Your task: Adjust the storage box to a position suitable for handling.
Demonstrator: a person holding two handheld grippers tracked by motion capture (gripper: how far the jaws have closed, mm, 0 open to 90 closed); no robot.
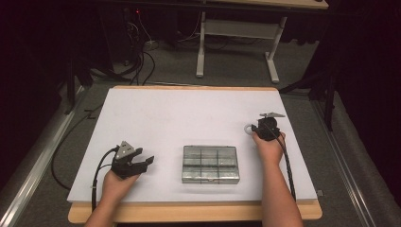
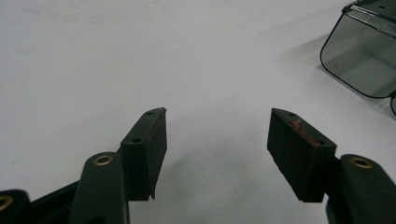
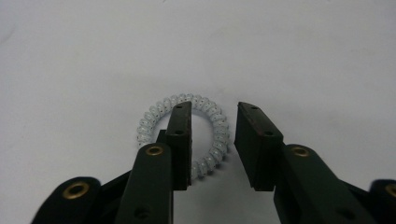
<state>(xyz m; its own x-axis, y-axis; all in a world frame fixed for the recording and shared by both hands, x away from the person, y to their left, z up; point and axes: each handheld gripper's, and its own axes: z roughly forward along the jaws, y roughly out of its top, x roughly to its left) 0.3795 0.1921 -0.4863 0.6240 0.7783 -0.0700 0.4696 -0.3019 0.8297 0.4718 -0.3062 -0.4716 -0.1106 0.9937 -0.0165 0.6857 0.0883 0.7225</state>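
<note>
Right gripper (image 3: pixel 212 140) poised over a pale spiral hair tie (image 3: pixel 152 116) that lies flat on the white worktop (image 1: pixel 156 118) near its right edge, about midway between the far and near edges. In the right gripper view one pad stands inside the ring and the other just outside its right arc; the jaws are partly apart with the coil strand between them, and the pads do not yet press on it. In the high view the tie (image 1: pixel 248 128) shows as a small white loop just left of that gripper (image 1: pixel 263 126).

To do the pick well, it seems best to keep the pad tips low against the board, so the soft coil cannot slip beneath them, and to close squarely across the one strand, lifting only once it is pinched.

Left gripper (image 1: pixel 142 163) rests near the near left corner, jaws wide apart with nothing between them. A clear compartmented box (image 1: pixel 210 163) with its lid shut sits near the middle of the near edge, well apart from the tie; a corner of it (image 2: pixel 362 60) shows in the left gripper view.

The board is matte white with a wooden rim. Beyond it lie grey carpet, trailing cables and the pale legs of another table (image 1: pixel 236 38), the room dark
</note>
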